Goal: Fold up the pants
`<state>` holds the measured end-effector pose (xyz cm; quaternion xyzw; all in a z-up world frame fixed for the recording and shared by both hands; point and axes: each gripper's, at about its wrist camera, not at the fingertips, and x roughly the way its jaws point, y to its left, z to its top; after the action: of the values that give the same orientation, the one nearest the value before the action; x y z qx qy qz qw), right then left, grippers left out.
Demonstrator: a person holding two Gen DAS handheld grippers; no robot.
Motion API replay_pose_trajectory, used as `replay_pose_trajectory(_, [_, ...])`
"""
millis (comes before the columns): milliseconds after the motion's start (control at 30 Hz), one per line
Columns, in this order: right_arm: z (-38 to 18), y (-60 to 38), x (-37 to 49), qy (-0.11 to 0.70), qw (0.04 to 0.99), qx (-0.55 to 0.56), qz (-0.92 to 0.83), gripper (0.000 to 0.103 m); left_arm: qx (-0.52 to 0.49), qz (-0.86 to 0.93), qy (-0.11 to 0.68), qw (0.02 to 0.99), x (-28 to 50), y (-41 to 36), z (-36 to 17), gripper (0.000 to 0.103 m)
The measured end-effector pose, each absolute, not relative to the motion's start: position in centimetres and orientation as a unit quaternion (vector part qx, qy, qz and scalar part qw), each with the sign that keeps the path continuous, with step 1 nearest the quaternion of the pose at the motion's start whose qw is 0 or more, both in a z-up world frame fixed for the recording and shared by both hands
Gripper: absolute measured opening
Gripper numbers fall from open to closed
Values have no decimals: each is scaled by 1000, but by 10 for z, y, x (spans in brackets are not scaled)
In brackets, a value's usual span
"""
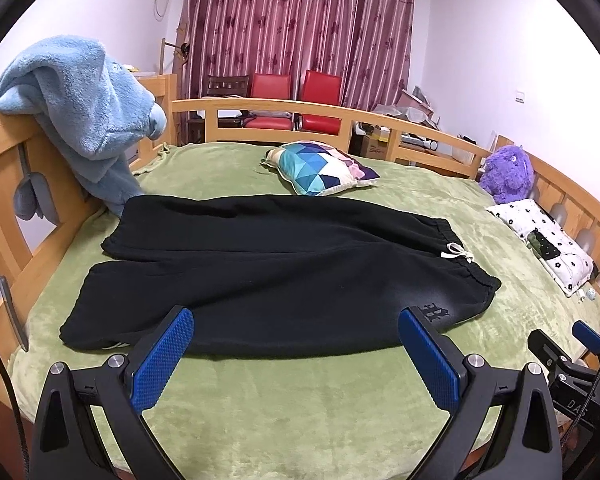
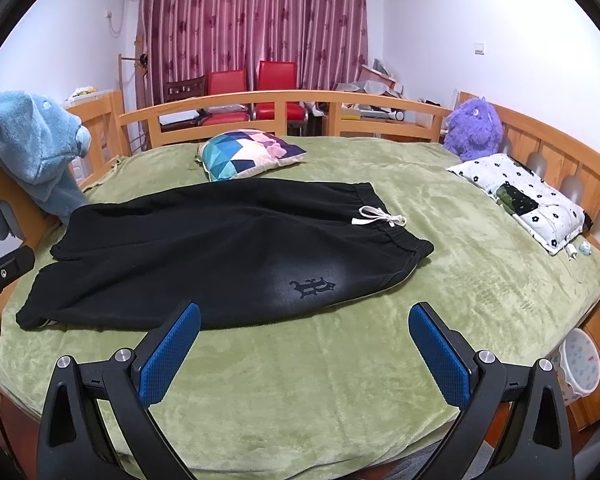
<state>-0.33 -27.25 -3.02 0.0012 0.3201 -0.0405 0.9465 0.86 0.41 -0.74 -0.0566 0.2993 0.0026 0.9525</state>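
Note:
Black pants (image 1: 268, 276) lie flat on the green bed cover (image 1: 292, 400), legs to the left, waistband with a white drawstring (image 1: 456, 252) to the right. They also show in the right wrist view (image 2: 220, 252), drawstring (image 2: 376, 216) at the right. My left gripper (image 1: 296, 320) is open and empty, hovering just above the near edge of the pants. My right gripper (image 2: 304, 316) is open and empty, near the pants' front edge below the logo (image 2: 312, 286). The right gripper also shows in the left wrist view (image 1: 580, 344) at the far right.
A geometric-print pillow (image 1: 320, 168) lies beyond the pants. A blue fleece garment (image 1: 80, 112) hangs over the left wooden rail. A purple plush toy (image 1: 508, 172) and a white dotted pillow (image 1: 548, 240) lie at the right. A wooden rail (image 1: 300, 110) surrounds the bed.

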Motion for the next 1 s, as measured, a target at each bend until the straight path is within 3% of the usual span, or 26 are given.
replay_pose_trajectory(1000, [-22, -267, -10, 311, 949, 3, -51, 102, -58, 12, 297, 953, 3, 10, -6, 103])
